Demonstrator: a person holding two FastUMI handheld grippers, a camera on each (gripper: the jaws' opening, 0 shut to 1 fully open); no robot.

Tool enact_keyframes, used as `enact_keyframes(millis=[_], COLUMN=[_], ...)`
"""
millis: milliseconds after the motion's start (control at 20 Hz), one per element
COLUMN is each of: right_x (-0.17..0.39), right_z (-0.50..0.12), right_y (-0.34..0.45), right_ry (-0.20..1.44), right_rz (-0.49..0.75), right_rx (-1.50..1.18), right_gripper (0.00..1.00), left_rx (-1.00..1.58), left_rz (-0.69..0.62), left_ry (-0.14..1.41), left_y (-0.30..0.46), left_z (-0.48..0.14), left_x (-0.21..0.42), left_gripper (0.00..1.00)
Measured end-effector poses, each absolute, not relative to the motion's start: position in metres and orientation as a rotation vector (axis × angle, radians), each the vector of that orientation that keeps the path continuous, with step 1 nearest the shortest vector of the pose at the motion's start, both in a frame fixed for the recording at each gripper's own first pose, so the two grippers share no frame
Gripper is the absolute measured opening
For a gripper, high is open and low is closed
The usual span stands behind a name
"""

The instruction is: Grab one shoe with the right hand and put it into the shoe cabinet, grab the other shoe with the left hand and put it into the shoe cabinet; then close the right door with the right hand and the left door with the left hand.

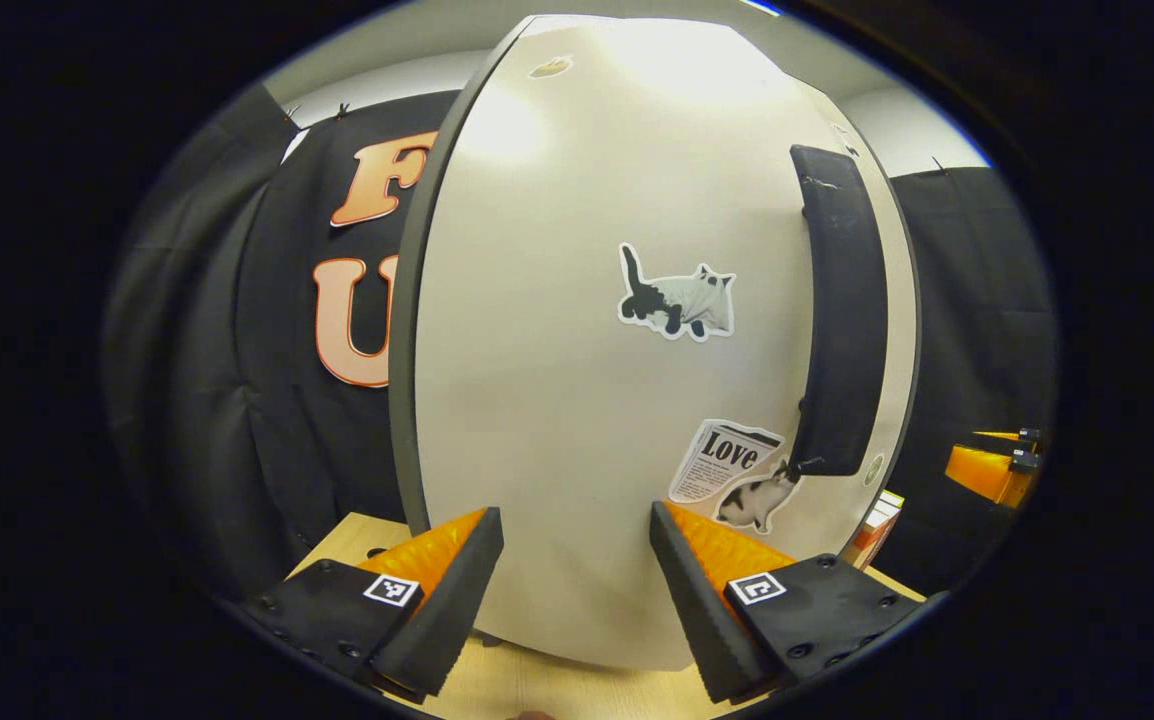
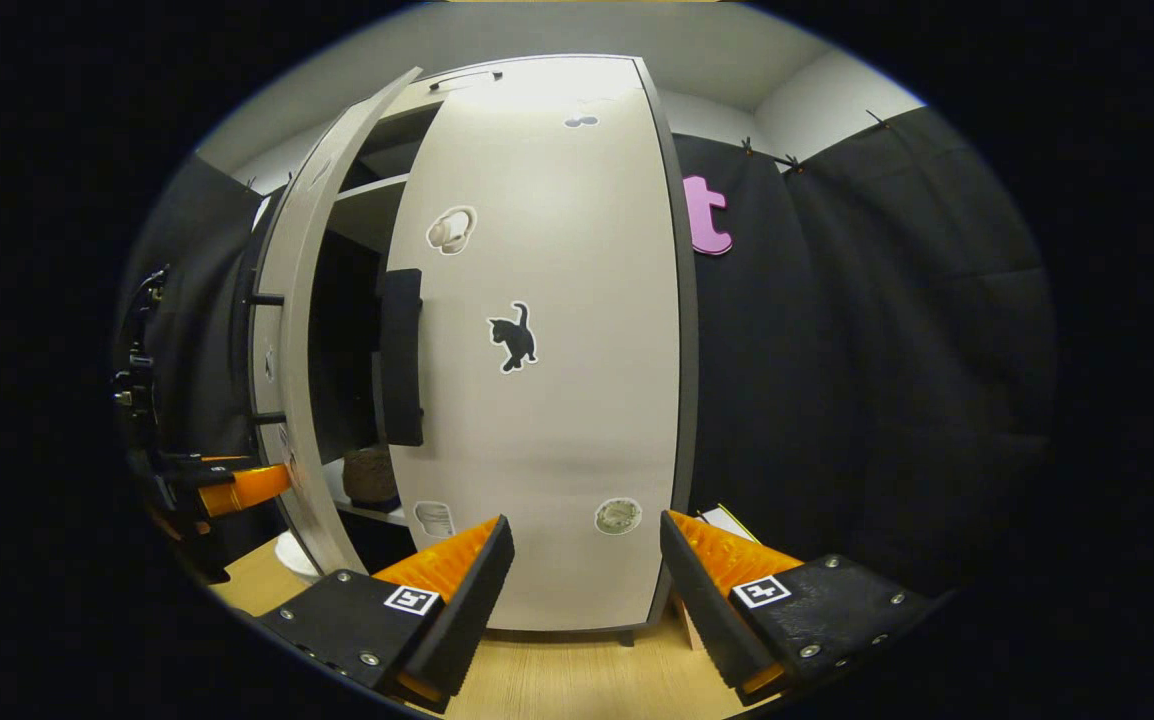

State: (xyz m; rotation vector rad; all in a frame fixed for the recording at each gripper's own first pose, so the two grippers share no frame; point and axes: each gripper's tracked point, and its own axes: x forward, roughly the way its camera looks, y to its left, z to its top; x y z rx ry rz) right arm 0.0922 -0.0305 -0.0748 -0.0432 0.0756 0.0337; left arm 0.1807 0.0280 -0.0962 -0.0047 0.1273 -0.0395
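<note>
Shoe cabinet on wood tabletop, black-cloth booth.

The one readable word is "Love", printed in bold black as the headline of a newspaper-shaped sticker with a cat, low on the left door of the shoe cabinet, just beside the lower end of its dark handle. The smaller print under that headline is too fine to read. The other stickers on both doors carry pictures, no words.
</note>
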Motion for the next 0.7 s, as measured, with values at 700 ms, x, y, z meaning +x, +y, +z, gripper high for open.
enact_keyframes(millis=[700], right_x=[0.109], right_z=[-0.074], right_y=[-0.028], right_ry=[0.111], right_rz=[0.06], right_rx=[0.006], right_gripper=[0.91], left_rx=[0.044], left_rz=[-0.009], left_ry=[0.192], left_y=[0.001], left_z=[-0.1], left_x=[0.201], left_gripper=[0.97])
